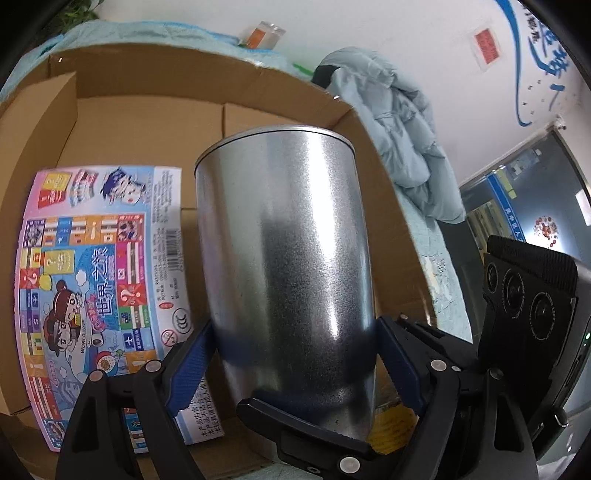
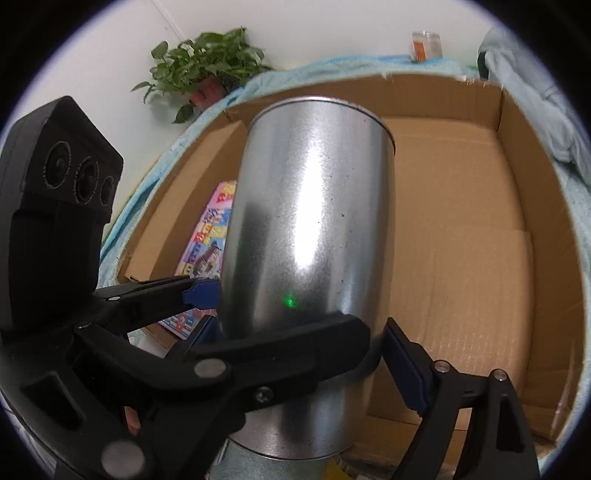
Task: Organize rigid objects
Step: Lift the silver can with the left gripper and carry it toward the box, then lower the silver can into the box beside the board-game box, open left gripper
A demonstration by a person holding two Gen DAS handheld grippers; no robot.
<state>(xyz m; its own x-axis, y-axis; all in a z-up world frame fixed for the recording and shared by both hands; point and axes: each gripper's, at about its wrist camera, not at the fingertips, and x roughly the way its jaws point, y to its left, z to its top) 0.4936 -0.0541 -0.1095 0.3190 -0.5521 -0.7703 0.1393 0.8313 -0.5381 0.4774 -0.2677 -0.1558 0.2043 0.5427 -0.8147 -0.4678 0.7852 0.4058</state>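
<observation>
A silver metal tin (image 1: 288, 258) is held over an open cardboard box (image 1: 147, 107). My left gripper (image 1: 291, 354) is shut on the tin, its blue pads (image 1: 192, 365) pressing both sides near the base. My right gripper (image 2: 295, 343) is also shut on the tin (image 2: 306, 229), its blue pads (image 2: 404, 369) on either side. The left gripper's fingers (image 2: 207, 291) cross the right wrist view from the left. A colourful game box (image 1: 96, 280) lies flat on the box floor at left; it also shows in the right wrist view (image 2: 207, 251).
The cardboard box's floor (image 2: 461, 258) is bare to the right of the tin. The box sits on a light blue towel (image 1: 147, 29). A pale blue jacket (image 1: 399, 136) lies beyond the right wall. A potted plant (image 2: 207, 66) and a small jar (image 2: 424, 46) stand by the wall.
</observation>
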